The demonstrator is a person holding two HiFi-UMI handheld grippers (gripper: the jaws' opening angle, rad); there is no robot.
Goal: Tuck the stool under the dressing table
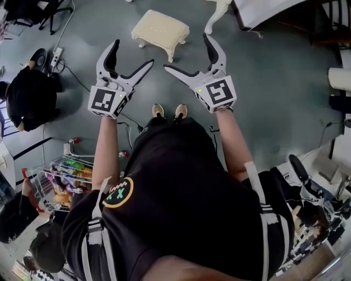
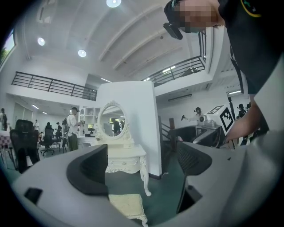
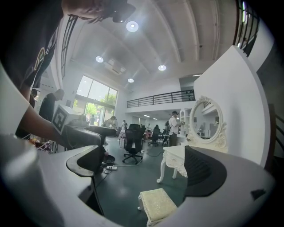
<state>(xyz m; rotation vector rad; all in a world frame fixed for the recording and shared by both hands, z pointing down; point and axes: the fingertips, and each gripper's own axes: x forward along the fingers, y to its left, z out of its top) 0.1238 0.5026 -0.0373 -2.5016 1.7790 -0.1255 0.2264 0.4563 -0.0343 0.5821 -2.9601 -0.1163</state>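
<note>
The cream cushioned stool (image 1: 160,30) stands on the grey-green floor ahead of the person's feet, apart from both grippers. A white leg of the dressing table (image 1: 218,13) shows at the top. In the left gripper view the stool (image 2: 126,206) sits in front of the white dressing table (image 2: 126,157) with its oval mirror (image 2: 111,120). The right gripper view shows the stool (image 3: 157,204) and the table (image 3: 175,155) too. My left gripper (image 1: 132,52) and right gripper (image 1: 186,51) are held side by side in the air, both open and empty.
A person in black (image 1: 30,96) crouches at the left near a power strip (image 1: 57,54). A wire cart (image 1: 60,178) with colourful items stands at lower left. A white panel (image 2: 133,111) rises behind the table. Black office chairs (image 3: 133,142) and several people stand further back.
</note>
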